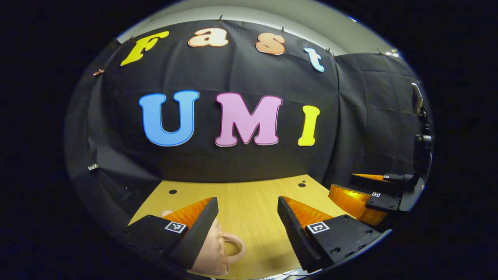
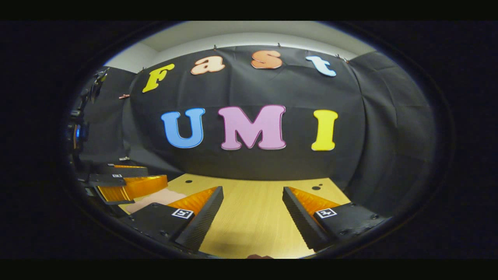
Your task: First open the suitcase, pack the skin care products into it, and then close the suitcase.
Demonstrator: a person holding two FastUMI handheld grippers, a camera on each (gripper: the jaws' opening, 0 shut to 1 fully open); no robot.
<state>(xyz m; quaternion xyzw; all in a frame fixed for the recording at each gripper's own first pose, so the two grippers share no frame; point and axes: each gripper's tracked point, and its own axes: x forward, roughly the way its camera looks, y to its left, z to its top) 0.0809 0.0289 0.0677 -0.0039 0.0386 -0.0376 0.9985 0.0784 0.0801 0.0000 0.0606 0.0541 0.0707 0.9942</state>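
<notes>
We hold both grippers, left [image 1: 247, 210] and right [image 2: 253, 200], spread wide over the wooden table [image 1: 249, 194]; a pink suitcase [image 1: 214, 249] lies beneath our left gripper's left finger.

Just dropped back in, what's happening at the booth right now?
Both claws are held open above the wooden table, pointing toward the cloth wall, and neither grips anything. In the left gripper view, the left claw hovers with a pink suitcase and its handle just below its left finger; the right claw sits off to the side. In the right gripper view, the right claw is over bare tabletop. No skin care products are visible here.
</notes>
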